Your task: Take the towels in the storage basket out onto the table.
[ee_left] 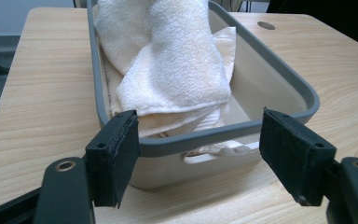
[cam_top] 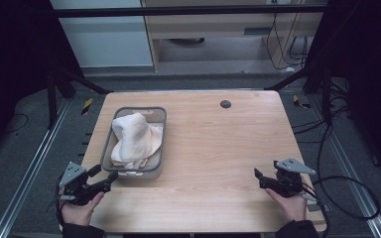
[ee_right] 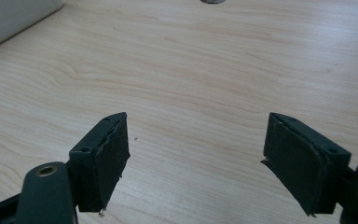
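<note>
A cream basin with a grey rim point(cam_top: 164, 134) stands on the left half of the wooden table, and a heap of white towels point(cam_top: 134, 136) rises above its rim. My left gripper point(cam_top: 104, 173) is at the basin's near end, held in a hand, jaws open. In the left gripper view, the left gripper point(ee_left: 198, 154) stands wide apart just short of the basin's near rim point(ee_left: 279, 65), with the towels point(ee_left: 177, 56) behind it and nothing pressed between the pads. My right gripper point(cam_top: 259, 178) rests low at the table's near right, open. In the right gripper view, my right gripper point(ee_right: 196, 158) holds nothing over bare wood.
A dark round grommet hole point(cam_top: 225, 104) sits in the table's far middle. The table's near edge point(cam_top: 193, 230) runs just behind both hands. A black cable point(cam_top: 347, 198) loops off the right side. Bare wood point(cam_top: 213, 148) lies between the basin and my right gripper.
</note>
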### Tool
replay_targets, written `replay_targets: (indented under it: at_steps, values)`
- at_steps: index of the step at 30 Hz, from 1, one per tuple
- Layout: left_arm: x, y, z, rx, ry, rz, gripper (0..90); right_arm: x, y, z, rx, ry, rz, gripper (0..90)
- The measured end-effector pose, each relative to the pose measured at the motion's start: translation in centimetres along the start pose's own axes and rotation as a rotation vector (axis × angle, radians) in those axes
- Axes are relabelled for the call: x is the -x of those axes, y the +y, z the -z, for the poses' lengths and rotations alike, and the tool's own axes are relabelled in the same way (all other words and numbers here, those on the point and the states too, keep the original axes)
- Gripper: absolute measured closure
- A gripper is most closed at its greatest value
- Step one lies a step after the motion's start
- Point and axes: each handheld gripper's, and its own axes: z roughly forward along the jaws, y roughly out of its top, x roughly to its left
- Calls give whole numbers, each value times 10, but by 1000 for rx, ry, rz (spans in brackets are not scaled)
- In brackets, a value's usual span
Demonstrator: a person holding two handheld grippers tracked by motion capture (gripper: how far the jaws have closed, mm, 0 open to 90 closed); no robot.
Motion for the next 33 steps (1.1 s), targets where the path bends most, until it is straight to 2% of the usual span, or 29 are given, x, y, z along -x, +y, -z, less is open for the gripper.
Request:
replay_targets:
  at_steps: [18, 28, 33]
  values:
    - [4, 25, 9, 21, -15, -35, 257, -2, -4, 2, -38, -12, 54, 203]
    - [7, 39, 3, 19, -24, -47, 239, -1, -3, 4, -25, -14, 32, 203]
    - [8, 45, 0, 25, -28, -49, 235, -1, -3, 3, -35, -10, 37, 201]
